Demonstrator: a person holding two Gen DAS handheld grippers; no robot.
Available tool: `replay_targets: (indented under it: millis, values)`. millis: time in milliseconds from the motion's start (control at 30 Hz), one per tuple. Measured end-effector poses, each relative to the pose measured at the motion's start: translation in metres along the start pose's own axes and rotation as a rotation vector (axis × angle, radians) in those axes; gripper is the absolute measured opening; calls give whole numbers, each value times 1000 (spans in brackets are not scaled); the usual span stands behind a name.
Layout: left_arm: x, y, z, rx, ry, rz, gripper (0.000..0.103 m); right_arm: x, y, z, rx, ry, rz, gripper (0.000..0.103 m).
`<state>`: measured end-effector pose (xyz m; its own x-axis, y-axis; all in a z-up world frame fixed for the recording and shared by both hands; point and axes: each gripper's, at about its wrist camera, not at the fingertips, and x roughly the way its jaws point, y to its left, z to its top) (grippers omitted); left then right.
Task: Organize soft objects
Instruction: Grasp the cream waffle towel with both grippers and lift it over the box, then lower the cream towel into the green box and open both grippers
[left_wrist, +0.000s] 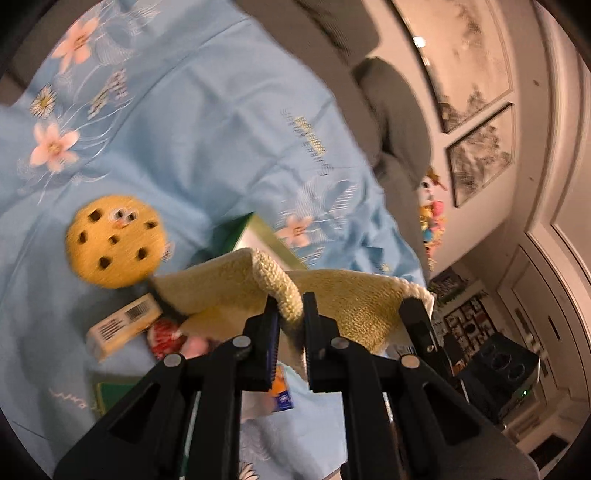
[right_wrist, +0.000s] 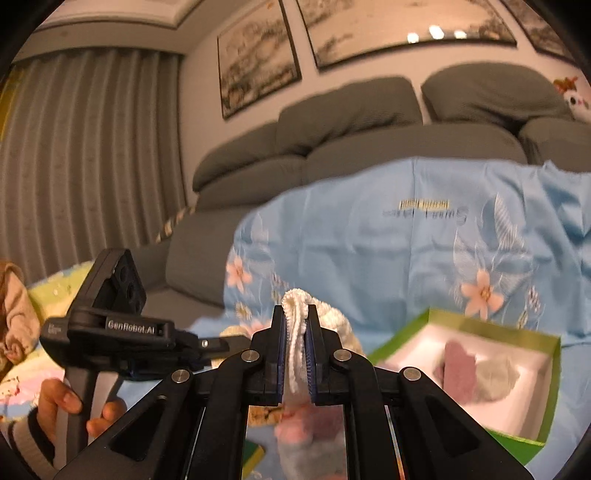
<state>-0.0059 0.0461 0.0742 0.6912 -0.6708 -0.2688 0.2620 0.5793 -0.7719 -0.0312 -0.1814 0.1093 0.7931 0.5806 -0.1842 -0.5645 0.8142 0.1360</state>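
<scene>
1. My left gripper (left_wrist: 288, 314) is clamped on a rolled edge of the cream knitted cloth (left_wrist: 229, 288). My right gripper (right_wrist: 297, 325) pinches another fold of what I take to be the same cloth, so it hangs between my two tools, above the blue flowered sheet (left_wrist: 192, 122) on the sofa.
2. The green box (right_wrist: 535, 391) with a white lining sits on the sheet just beside my right gripper. It already holds something pinkish and something pale, both too blurred to name. I judge the cloth belongs there.
3. Risk: each grip takes only a thin edge. If I pull the tools apart, the knit may slip from one jaw and drop.
4. Risk: the slack middle could drag over the box wall and tip or shove the box.
5. Below the cloth lie a round cookie plush (left_wrist: 114, 242), a barcoded carton (left_wrist: 123, 326) and a red-and-white item. A sagging cloth could snag them or hide them.
6. The left tool is close beside my right one, so they could bump.
</scene>
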Motion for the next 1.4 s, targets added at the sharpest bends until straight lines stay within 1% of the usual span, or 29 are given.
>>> replay_targets:
  millis: [100,200,267,400,500,600,700,767,800,833,867,1000,1033,1133,1200,1233,1267,1333,1367,1400]
  values:
    - [-1,-18,5,41,-20,-36,7,-12,0,13,2,-64,5,10]
    - [1,-37,13,76,-35,-69,7,-23,2,27,-18,-123,-9,10]
    - [7,-52,20,110,-38,-74,7,-30,1,38,-25,-162,-7,10]
    - [32,-82,37,170,-20,-63,7,-40,-10,61,-29,-240,-20,10]
    - [57,-105,49,226,4,-54,7,-47,-22,70,-22,-297,-48,10]
    - [90,-125,56,260,51,-51,7,-54,-41,74,3,-342,-87,10]
    - [130,-136,57,255,103,-60,7,-57,-69,75,71,-366,-121,10]
    - [153,-136,55,242,140,-43,7,-56,-88,71,106,-370,-183,10]
    - [165,-134,53,237,159,-28,8,-54,-94,70,119,-362,-195,10]
    - [181,-131,50,236,185,4,7,-51,-104,68,143,-344,-202,10]
    - [190,-129,47,239,201,28,8,-45,-115,65,166,-313,-211,10]
    - [223,-106,33,238,272,130,8,-15,-151,46,216,-143,-303,11]
    - [230,-100,30,240,292,163,8,-8,-158,41,230,-109,-317,11]
    - [251,-80,21,251,368,274,8,9,-179,21,296,31,-334,11]
    - [257,-67,16,252,399,333,9,20,-187,9,306,129,-351,11]
    - [260,-61,15,249,412,354,11,26,-188,4,294,176,-376,11]
    - [262,-57,14,248,421,372,12,29,-187,0,288,199,-386,11]
    - [266,-51,12,253,437,413,24,34,-189,-5,294,245,-384,12]
    - [265,-50,13,253,440,428,49,38,-190,-9,301,278,-379,14]
    - [265,-48,14,249,435,453,69,41,-192,-13,302,303,-387,24]
